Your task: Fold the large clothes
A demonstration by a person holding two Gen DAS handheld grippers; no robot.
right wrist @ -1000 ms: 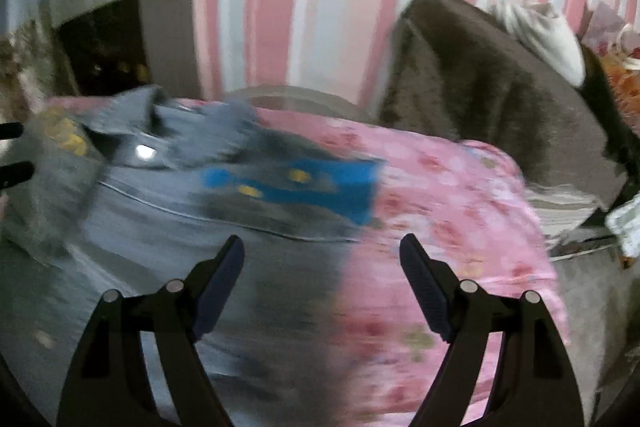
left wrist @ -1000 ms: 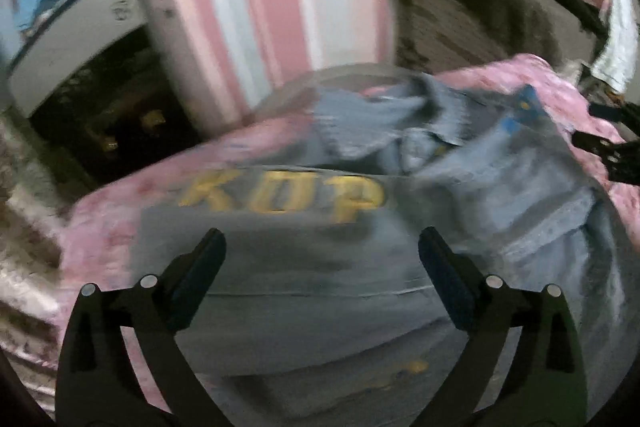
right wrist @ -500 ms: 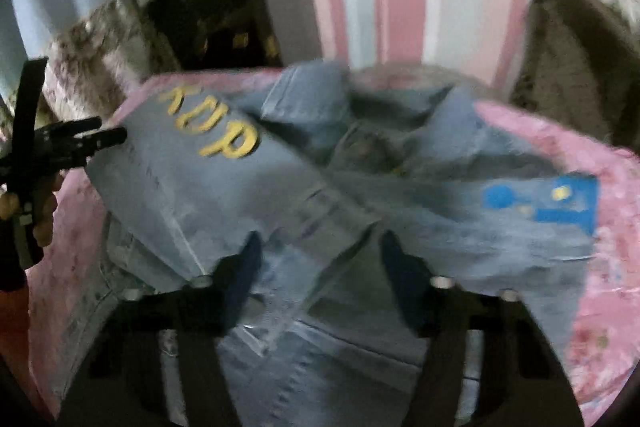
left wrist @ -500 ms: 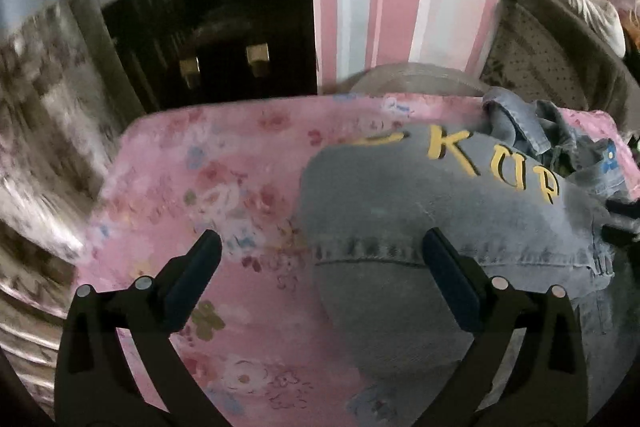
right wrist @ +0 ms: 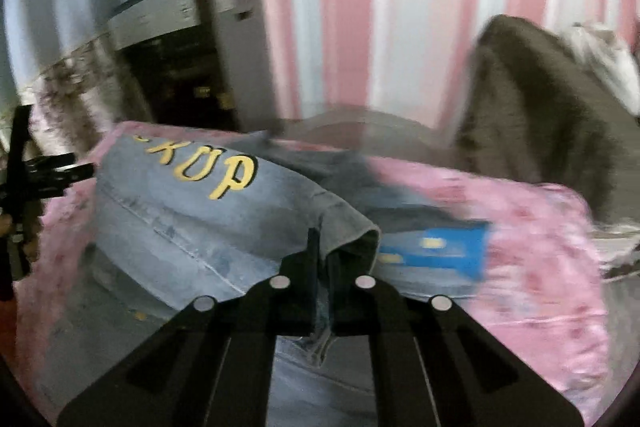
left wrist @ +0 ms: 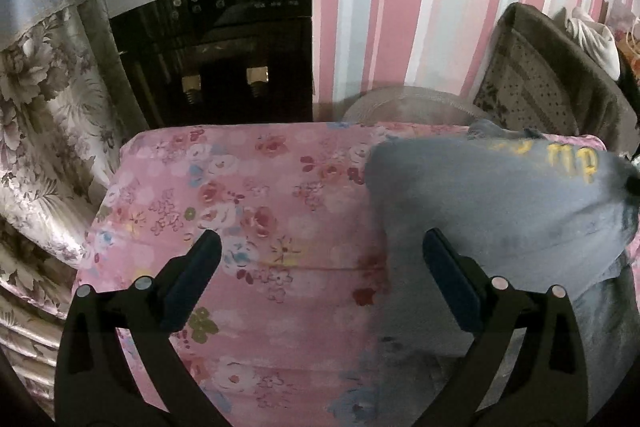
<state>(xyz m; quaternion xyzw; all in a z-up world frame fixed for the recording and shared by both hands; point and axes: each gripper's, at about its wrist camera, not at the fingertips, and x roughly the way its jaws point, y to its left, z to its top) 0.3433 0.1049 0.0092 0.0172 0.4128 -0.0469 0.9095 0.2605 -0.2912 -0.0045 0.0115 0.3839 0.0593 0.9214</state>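
A blue denim jacket (right wrist: 208, 219) with yellow letters lies on a pink floral bed cover (right wrist: 532, 267). My right gripper (right wrist: 324, 259) is shut on a fold of the jacket's denim and holds that fold raised off the rest. A blue patch (right wrist: 440, 251) of the jacket shows to its right. In the left wrist view the jacket (left wrist: 500, 211) lies at the right. My left gripper (left wrist: 320, 267) hangs open over the bare cover (left wrist: 240, 195), with nothing between its fingers. That gripper appears at the left edge of the right wrist view (right wrist: 52, 171).
A silver and black water dispenser (left wrist: 212, 27) stands behind the bed against the pink striped wall. A floral curtain (left wrist: 40, 131) hangs at the left. A brown chair (right wrist: 540, 107) with a white cloth on it sits at the back right.
My right gripper has shut on a fold of the jacket and lifted it. My left gripper has moved left off the jacket to over the bare pink cover.
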